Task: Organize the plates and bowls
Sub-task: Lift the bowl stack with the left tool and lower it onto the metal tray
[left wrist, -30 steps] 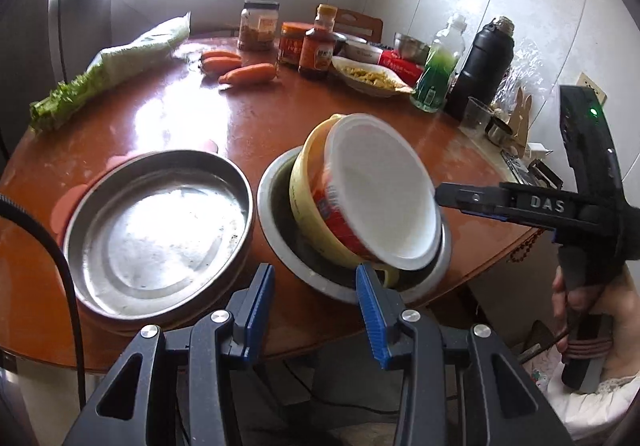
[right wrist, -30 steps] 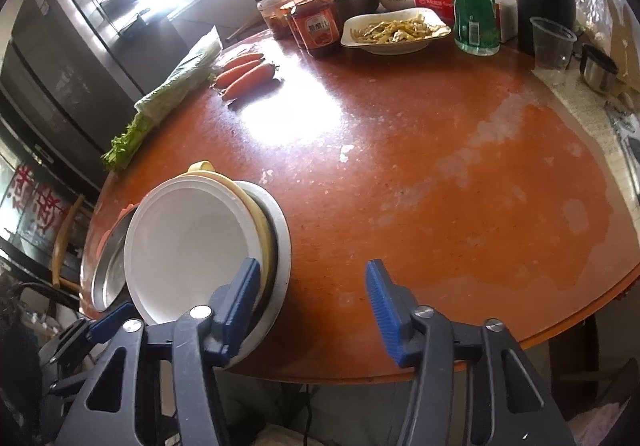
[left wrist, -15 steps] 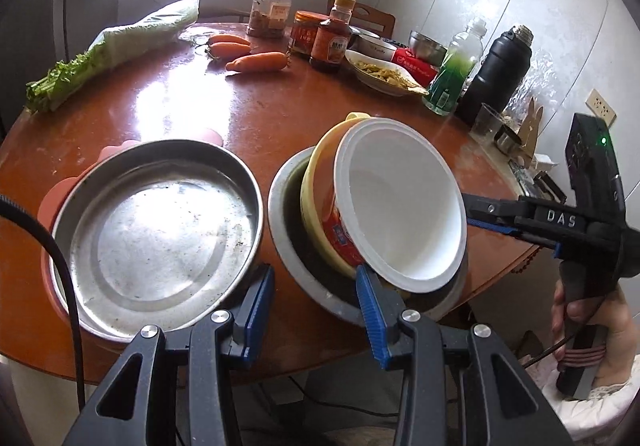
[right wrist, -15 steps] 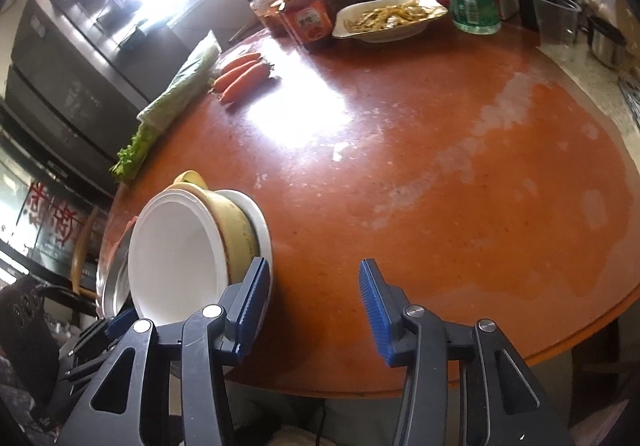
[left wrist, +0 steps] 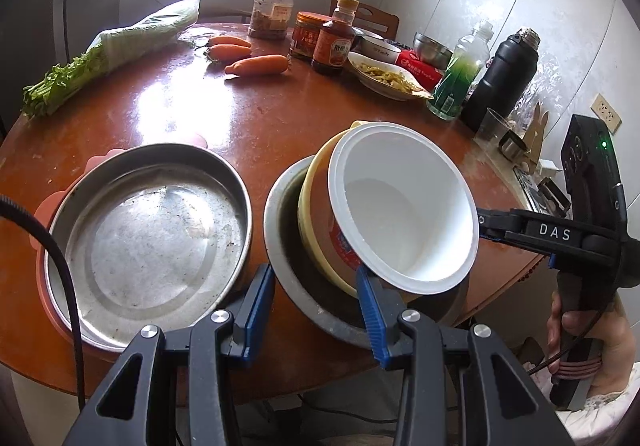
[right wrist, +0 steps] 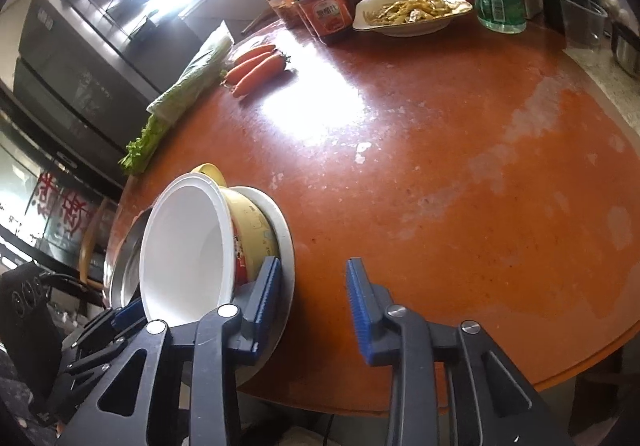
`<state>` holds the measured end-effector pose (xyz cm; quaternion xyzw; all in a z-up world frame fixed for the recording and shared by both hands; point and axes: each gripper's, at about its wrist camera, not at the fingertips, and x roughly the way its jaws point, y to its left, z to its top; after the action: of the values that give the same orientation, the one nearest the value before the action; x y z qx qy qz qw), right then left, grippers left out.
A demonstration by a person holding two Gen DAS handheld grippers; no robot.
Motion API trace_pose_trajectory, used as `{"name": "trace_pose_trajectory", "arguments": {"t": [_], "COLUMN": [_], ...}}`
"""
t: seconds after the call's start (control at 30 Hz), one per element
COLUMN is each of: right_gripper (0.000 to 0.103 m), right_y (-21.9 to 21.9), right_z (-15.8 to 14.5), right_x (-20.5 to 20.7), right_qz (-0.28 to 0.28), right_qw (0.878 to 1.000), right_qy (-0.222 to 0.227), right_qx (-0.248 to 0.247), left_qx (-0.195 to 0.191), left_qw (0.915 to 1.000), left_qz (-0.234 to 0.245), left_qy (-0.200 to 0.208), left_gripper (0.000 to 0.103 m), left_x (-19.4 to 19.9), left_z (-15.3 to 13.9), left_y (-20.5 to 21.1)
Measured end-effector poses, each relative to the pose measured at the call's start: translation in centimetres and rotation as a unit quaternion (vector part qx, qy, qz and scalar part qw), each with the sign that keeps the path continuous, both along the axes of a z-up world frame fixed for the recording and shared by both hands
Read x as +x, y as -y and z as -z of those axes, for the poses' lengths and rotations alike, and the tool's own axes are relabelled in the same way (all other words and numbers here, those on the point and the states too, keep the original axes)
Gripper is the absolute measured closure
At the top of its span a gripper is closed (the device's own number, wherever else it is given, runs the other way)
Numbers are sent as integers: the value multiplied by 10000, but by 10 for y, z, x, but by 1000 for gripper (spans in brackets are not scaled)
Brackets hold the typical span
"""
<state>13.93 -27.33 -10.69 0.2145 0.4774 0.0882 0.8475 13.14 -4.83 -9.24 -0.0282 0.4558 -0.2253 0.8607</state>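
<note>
Spanning both views, a round red-brown surface [right wrist: 440, 174] carries everything. Near its edge a wide steel pan [left wrist: 148, 242] rests on a pink plate [left wrist: 48, 206]. Just beside it, a steel dish [left wrist: 288, 270] holds a yellow bowl [left wrist: 316, 214], with a white bowl [left wrist: 404, 206] nested inside, tilted. Left tongs [left wrist: 316, 302] are spread apart over the dish's near rim, gripping nothing. Right tongs [right wrist: 312, 298] are likewise released beside the dish.

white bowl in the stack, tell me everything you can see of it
The white bowl looks like thin plastic, with a rolled rim, a plain empty inside and a red printed outside. It sits tilted, mouth toward the table edge, nested in a yellow bowl that rests in a steel basin. Neither gripper holds it.
</note>
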Motion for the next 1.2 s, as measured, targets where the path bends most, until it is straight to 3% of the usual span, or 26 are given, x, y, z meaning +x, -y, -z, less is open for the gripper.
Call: {"name": "trace_pose_trajectory", "arguments": {"t": [0.03, 0.1, 0.13, 0.8, 1.2], "right_gripper": [77, 93, 94, 94, 94], "right_y": [-3, -7, -10, -6, 0], "right_z": [-2, -4, -5, -13, -25], "right_x": [0, 0, -1, -11, -19], "right_qz": [-55, -122, -149, 23, 48], "right_qw": [10000, 9998, 9998, 9997, 9989], "right_qy": [20, 75, 110, 255, 471], "right_qx": [-74, -102, -108, -33, 65], "left_qx": [-22, -53, -43, -274, -266], "left_qw": [10000, 10000, 9999, 9995, 9987], "left_qz": [2, 16, 7, -79, -165], "left_qy": [21, 78, 99, 96, 400], "left_gripper": [61, 61, 62, 63, 66], "left_x": [0, -1, -1, -6, -16], "left_z": [0, 0, 0, -2, -18], "left_y": [0, 0, 0, -1, 1]}}
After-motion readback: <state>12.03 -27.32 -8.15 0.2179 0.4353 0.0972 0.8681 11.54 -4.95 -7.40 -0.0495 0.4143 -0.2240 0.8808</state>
